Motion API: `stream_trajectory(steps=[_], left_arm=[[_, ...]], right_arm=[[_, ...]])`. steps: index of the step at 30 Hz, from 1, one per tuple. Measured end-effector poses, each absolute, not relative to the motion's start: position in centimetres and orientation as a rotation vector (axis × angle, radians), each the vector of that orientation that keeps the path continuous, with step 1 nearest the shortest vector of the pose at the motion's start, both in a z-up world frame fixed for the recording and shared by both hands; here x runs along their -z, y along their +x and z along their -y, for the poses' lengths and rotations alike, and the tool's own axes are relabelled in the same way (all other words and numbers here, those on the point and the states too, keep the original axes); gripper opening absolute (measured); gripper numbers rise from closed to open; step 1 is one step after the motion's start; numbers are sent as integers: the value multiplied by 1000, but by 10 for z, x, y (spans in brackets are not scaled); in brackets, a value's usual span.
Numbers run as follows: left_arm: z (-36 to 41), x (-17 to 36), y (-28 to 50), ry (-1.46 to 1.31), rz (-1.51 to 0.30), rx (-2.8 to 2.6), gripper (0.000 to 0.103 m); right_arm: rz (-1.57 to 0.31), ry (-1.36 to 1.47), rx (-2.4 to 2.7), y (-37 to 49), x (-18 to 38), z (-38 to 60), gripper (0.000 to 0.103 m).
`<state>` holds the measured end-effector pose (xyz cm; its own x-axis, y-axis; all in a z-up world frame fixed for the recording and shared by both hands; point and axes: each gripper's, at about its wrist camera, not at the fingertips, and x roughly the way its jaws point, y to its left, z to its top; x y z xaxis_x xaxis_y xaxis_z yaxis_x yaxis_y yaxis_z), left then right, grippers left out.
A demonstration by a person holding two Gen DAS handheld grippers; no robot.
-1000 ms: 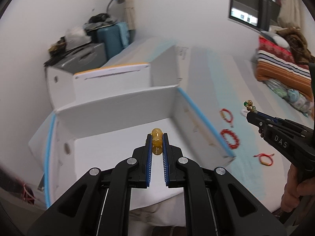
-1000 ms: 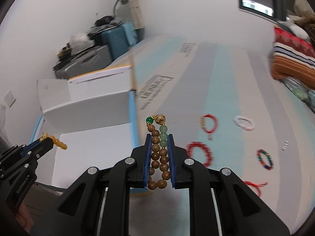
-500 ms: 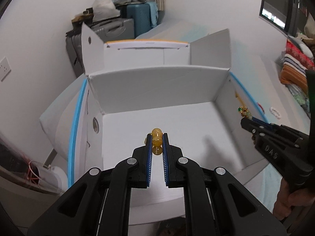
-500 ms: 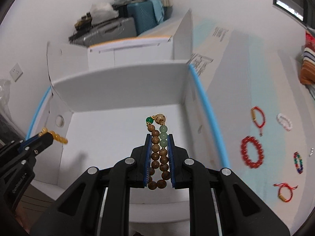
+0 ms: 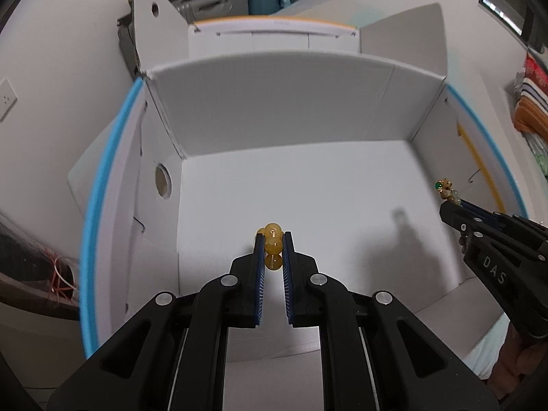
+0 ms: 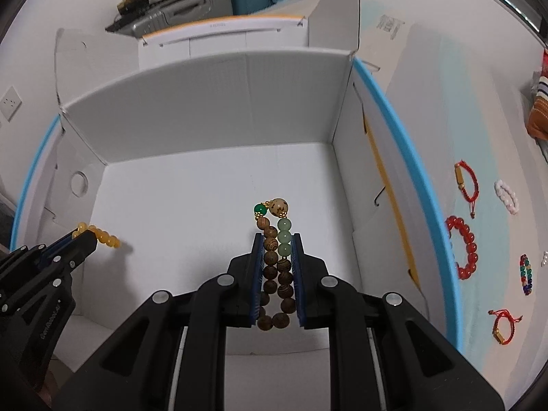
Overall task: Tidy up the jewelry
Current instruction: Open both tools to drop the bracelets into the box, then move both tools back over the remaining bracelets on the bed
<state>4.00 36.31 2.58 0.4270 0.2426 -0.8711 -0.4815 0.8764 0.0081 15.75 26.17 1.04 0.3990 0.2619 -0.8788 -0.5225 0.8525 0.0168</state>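
Observation:
An open white box [image 5: 284,109] [image 6: 212,89] with a blue rim fills both wrist views. My left gripper [image 5: 273,238] is shut on a yellow bead bracelet [image 5: 273,245] and hangs over the box floor; in the right wrist view this gripper [image 6: 80,236] comes in from the left with the yellow beads [image 6: 102,236] sticking out. My right gripper [image 6: 276,239] is shut on a brown wooden bead bracelet [image 6: 272,260] with green beads, also above the box floor. In the left wrist view it [image 5: 448,202] enters from the right, bead tip showing.
On the pale mat to the right of the box lie several bracelets: a red bead one [image 6: 464,246], a red cord one [image 6: 465,181], a white one [image 6: 506,196], a multicoloured one [image 6: 526,274] and another red cord one [image 6: 503,323]. Suitcases [image 6: 178,13] stand behind the box.
Both grippers have swung from the mat side to over the box and sunk lower, pointing more steeply into it. Each keeps hold of its bracelet.

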Motion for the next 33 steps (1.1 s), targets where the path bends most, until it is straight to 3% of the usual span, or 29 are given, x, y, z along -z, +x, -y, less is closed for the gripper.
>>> stream_trajectory(steps=[9,14,16,18,22,24,27,33], left_arm=[[-365,-24,41,-263,-1053,-453,10],[-364,-37,39,-264,-1011,-455,13],[-361,-46,36,-253,-986,-465,27],[-357,-55,32,-238,-951,-483,50],[-350,-74,22,-212,-889,-517,73],[-346,-85,18,-224,-849,-506,90],[-336,-99,16,-198,-814,-511,97],[-301,-123,17,-143,-761,-489,97]], right_arm=[[-1070,-288,-515,154,-3,-271,19],[-1030,-288,-513,147,-12,-269,47],[-1014,-271,-515,146,-20,-266,57],[-1001,-256,-519,145,-27,-262,65],[-942,-241,-526,137,-49,-251,79],[-897,-240,-510,132,-60,-243,90],[-813,-233,-474,127,-79,-224,95],[-729,-213,-431,128,-104,-182,95]])
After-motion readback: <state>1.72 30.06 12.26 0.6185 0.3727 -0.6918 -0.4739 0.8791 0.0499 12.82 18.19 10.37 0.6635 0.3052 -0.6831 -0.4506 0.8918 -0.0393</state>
